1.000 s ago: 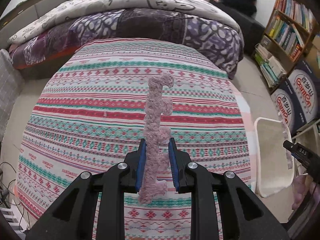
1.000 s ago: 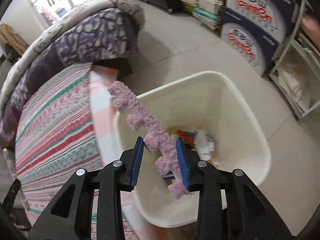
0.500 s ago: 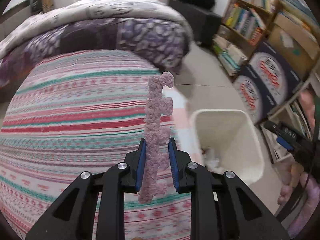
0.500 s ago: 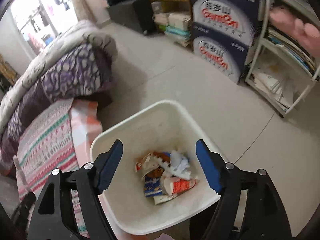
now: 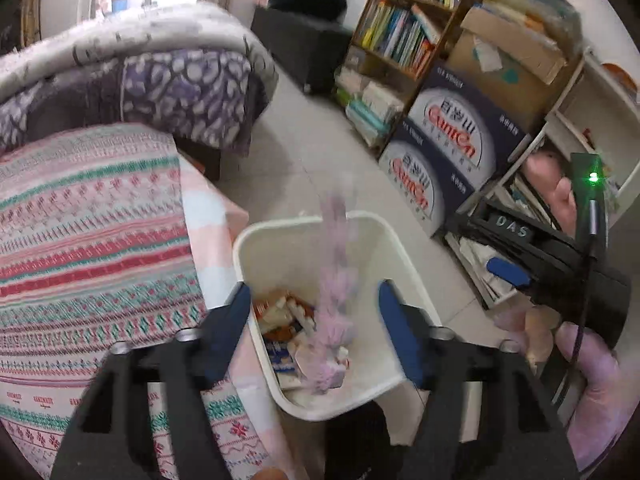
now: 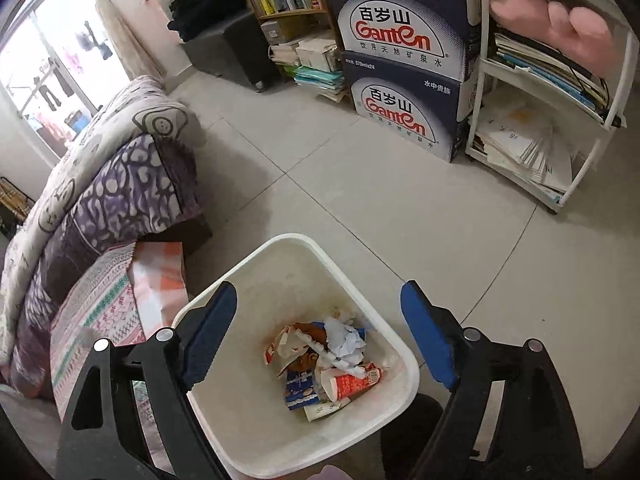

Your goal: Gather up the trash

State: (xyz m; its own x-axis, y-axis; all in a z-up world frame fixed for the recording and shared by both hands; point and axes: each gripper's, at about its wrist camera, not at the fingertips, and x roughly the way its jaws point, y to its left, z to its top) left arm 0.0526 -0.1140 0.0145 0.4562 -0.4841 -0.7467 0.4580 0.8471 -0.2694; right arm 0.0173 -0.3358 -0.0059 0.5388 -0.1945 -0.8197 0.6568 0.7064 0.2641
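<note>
A white trash bin (image 5: 372, 224) stands on the floor beside the bed and also shows in the right wrist view (image 6: 408, 364). Wrappers and crumpled paper (image 6: 328, 364) lie in its bottom. My left gripper (image 5: 316, 308) is open above the bin. A pink crocheted strip (image 5: 334, 300), blurred, is falling free between its fingers into the bin. My right gripper (image 6: 318, 332) is open and empty, also above the bin; its body shows at the right of the left wrist view (image 5: 552, 256).
The bed with a striped patterned cover (image 5: 88, 232) lies left of the bin, a purple quilt (image 6: 132, 196) behind it. Stacked water cartons (image 6: 404, 60), a bookshelf (image 5: 404, 36) and a white rack (image 6: 552, 92) stand across the tiled floor (image 6: 400, 216).
My left gripper swung from over the bed to above the bin and opened, releasing its pink strip. My right gripper opened earlier and its pink strip is gone from view.
</note>
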